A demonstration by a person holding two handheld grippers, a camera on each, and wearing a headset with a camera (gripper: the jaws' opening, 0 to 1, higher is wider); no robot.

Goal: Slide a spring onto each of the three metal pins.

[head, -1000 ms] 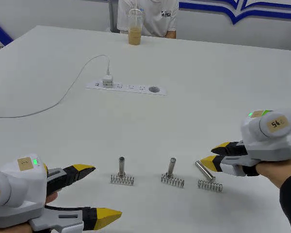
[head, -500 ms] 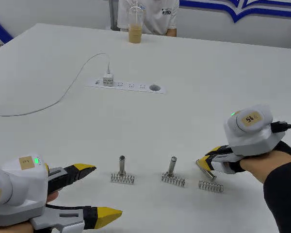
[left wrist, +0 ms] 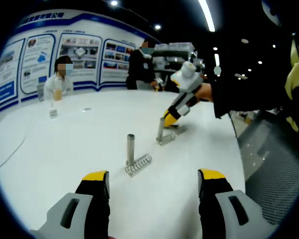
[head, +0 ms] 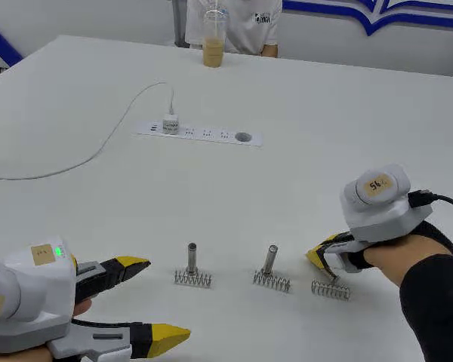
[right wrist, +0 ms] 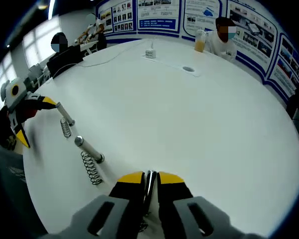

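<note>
Right gripper (head: 318,256), right of the middle pin (head: 270,258), is pressed together, apparently pinching the third pin (right wrist: 150,180). Its spring (head: 331,290) lies just beside. Hold that pin steady; left gripper (head: 164,298), spread, should fetch the spring.

White, yellow-tipped left gripper (head: 167,296) and right gripper (head: 315,256); black sleeve (head: 436,302).

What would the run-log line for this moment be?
right gripper: shut on right pin | left gripper: open, empty | springs: three lying on table, none threaded
</note>
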